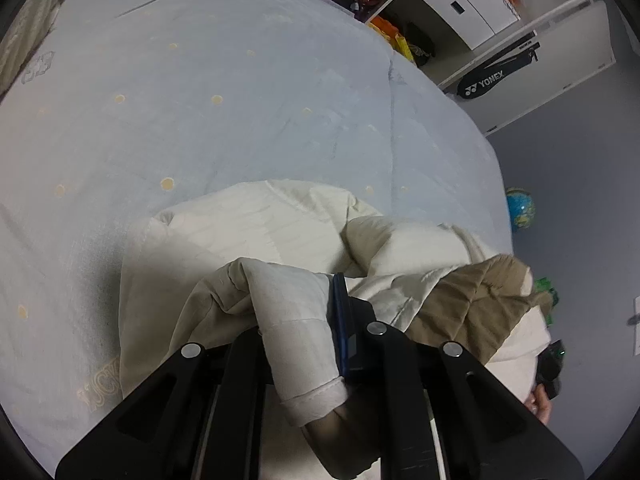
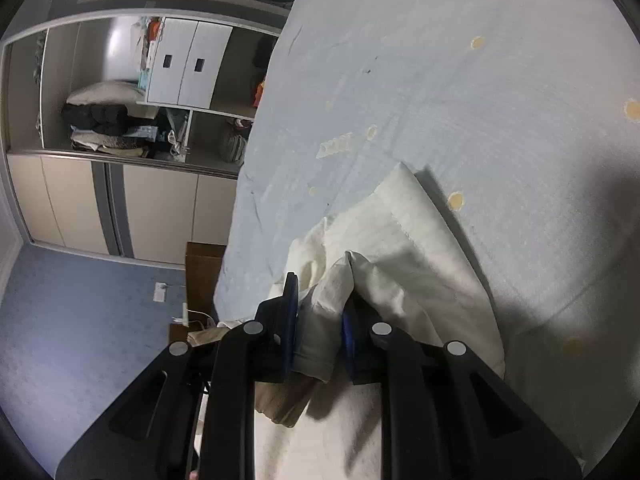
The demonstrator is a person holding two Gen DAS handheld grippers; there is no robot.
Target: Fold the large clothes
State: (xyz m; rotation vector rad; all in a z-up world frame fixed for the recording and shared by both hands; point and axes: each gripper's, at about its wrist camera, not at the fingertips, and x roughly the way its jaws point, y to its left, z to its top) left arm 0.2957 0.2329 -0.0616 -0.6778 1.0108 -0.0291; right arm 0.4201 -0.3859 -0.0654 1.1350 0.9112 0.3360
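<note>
A large cream garment with a tan lining lies bunched on the pale blue bed. My left gripper is shut on a cuffed fold of the garment, which drapes over the left finger and hides it. In the right wrist view the same cream garment lies on the bed, and my right gripper is shut on a bunched edge of it, pinched between the blue pads.
The bed edge runs beside a blue carpet floor. An open wardrobe with stacked clothes and white drawers stands past the bed. A Yonex racket bag and a globe are by the wall. A wooden stand sits by the bed.
</note>
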